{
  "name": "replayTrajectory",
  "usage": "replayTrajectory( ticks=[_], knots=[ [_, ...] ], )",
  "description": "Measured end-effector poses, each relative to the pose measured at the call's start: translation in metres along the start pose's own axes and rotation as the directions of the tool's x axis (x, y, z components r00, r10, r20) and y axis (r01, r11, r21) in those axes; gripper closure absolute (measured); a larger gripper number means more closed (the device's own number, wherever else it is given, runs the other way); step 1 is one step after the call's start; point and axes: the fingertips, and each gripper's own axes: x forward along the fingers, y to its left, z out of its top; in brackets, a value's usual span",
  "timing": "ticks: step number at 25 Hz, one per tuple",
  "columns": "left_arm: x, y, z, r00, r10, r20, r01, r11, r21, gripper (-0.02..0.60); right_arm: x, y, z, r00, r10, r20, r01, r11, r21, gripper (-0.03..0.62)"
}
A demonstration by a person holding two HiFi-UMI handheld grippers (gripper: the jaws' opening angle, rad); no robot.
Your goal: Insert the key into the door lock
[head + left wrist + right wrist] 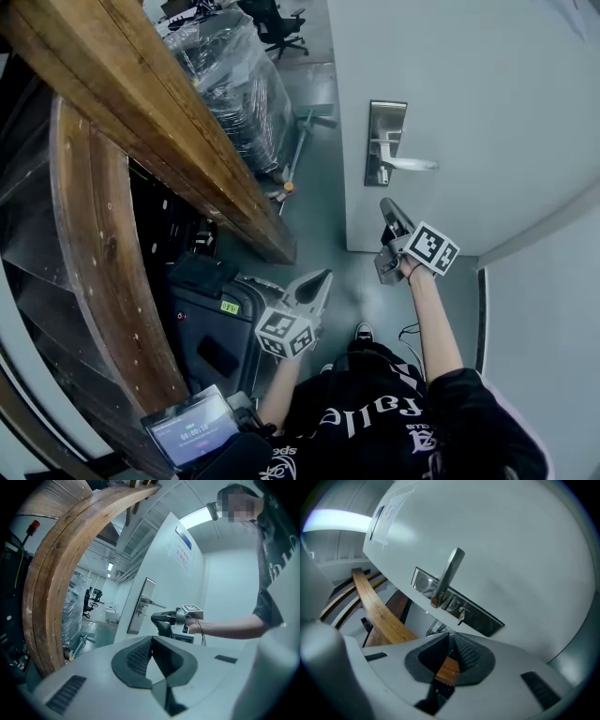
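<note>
Your right hand-held gripper (pixel 450 638) has its jaws pressed together on nothing. Just ahead of its tips, a small silver key (pixel 461 615) seems to sit in the lock plate (pixel 485 619) under the door handle (pixel 449 573), so the insertion looks done. Your left hand-held gripper (pixel 151 640), likewise closed and empty, hangs well back from the door (pixel 487 103).

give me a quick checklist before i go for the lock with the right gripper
1. Key in right gripper: not ok, jaws together, no key visible.
2. Key in left gripper: not ok, jaws together, empty.
3. Lock plate in the right gripper view: ok, ahead of the jaws.
4. Keyhole free: cannot tell, a small metal piece juts from the plate.
5. Handle untouched: ok.
</note>
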Motion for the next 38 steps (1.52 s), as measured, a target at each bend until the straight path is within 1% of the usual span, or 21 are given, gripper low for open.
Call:
replayTrajectory(
  ticks=[4, 6, 10, 16, 20, 23, 25, 27, 30, 33, 36, 38],
  knots=[
    [-0.013, -0.007, -0.001, 1.0, -0.011, -0.008, 0.011, 1.0, 0.02, 0.577, -0.029, 0.03, -0.022, 0.999, 0.013, -0.04, -0.017, 0.994, -0.107, 0.556],
    [-0.022, -0.013, -0.002, 1.0, -0.025, -0.009, 0.025, 0.999, 0.025, 0.577, -0.047, 0.042, -0.034, 0.999, 0.006, -0.052, -0.014, 0.987, -0.157, 0.556],
    [-0.046, -0.026, -0.005, 0.998, -0.061, -0.006, 0.061, 0.997, 0.038, 0.577, -0.083, 0.064, -0.064, 0.998, -0.02, -0.063, 0.006, 0.976, -0.217, 0.556],
    [-0.094, -0.05, -0.022, 0.993, -0.118, -0.017, 0.119, 0.992, 0.045, 0.577, -0.148, 0.08, -0.122, 0.996, -0.071, -0.05, 0.059, 0.975, -0.212, 0.556],
    [-0.126, -0.069, -0.043, 0.987, -0.155, -0.034, 0.156, 0.987, 0.031, 0.577, -0.193, 0.083, -0.163, 0.992, -0.11, -0.059, 0.096, 0.973, -0.209, 0.556],
    [-0.141, -0.082, -0.059, 0.983, -0.174, -0.058, 0.175, 0.985, 0.011, 0.577, -0.228, 0.084, -0.187, 0.986, -0.156, -0.059, 0.142, 0.97, -0.198, 0.556],
    [-0.15, -0.09, -0.064, 0.981, -0.182, -0.065, 0.182, 0.983, 0.0, 0.577, -0.251, 0.087, -0.201, 0.983, -0.173, -0.064, 0.158, 0.969, -0.189, 0.556],
    [-0.156, -0.101, -0.066, 0.98, -0.191, -0.062, 0.191, 0.982, 0.001, 0.577, -0.269, 0.092, -0.21, 0.981, -0.181, -0.073, 0.162, 0.964, -0.211, 0.556],
    [-0.162, -0.119, -0.066, 0.977, -0.204, -0.055, 0.205, 0.979, 0.015, 0.577, -0.29, 0.097, -0.216, 0.977, -0.195, -0.082, 0.165, 0.946, -0.277, 0.556],
    [-0.17, -0.139, -0.068, 0.976, -0.21, -0.054, 0.212, 0.977, 0.032, 0.577, -0.313, 0.103, -0.216, 0.98, -0.184, -0.075, 0.157, 0.948, -0.276, 0.556],
    [-0.177, -0.163, -0.067, 0.979, -0.2, -0.044, 0.202, 0.978, 0.049, 0.577, -0.339, 0.111, -0.215, 0.984, -0.16, -0.074, 0.134, 0.952, -0.274, 0.556],
    [-0.183, -0.182, -0.066, 0.983, -0.185, -0.016, 0.185, 0.982, 0.03, 0.577, -0.361, 0.115, -0.218, 0.985, -0.145, -0.093, 0.112, 0.949, -0.296, 0.556]
  ],
)
